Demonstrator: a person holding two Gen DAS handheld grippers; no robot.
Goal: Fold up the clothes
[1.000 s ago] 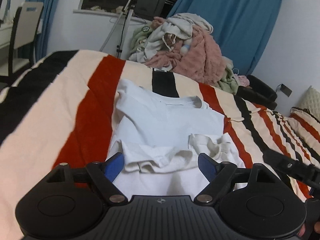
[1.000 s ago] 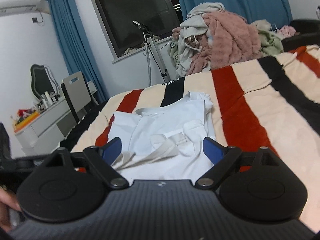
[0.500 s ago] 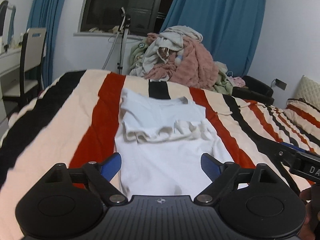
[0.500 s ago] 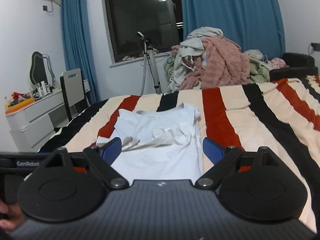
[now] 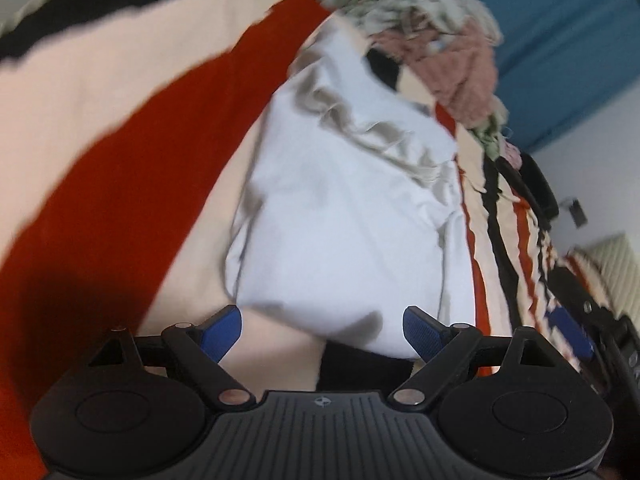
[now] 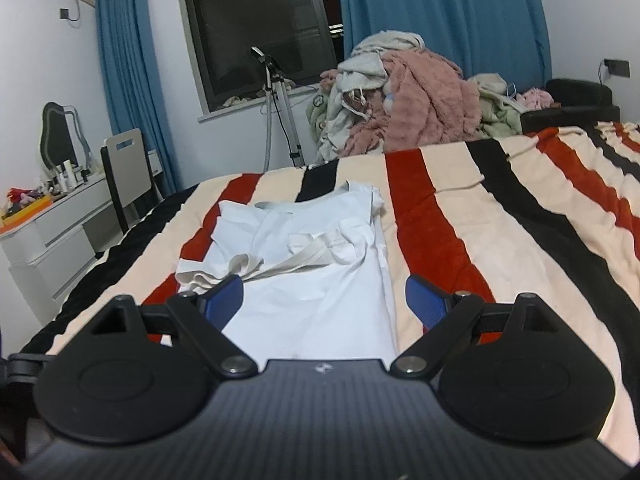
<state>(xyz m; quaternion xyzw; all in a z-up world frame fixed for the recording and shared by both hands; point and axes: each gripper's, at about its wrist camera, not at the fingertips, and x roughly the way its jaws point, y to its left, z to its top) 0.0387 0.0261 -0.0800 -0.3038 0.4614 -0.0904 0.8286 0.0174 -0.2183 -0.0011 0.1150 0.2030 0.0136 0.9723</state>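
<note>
Lying at twelve o'clock ahead of both tongs, the white shirt (image 6: 320, 264) rests on the striped blanket (image 6: 460, 240); left tongs (image 5: 322, 332) and right tongs (image 6: 324, 300) gape apart, empty.

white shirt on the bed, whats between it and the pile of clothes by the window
Right wrist view: only bare striped blanket lies between the white shirt and the clothes pile.

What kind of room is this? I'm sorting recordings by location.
Most likely a bedroom: a bed under a striped blanket, a dressing table with a mirror, and a heap of clothes by the curtained window.
</note>
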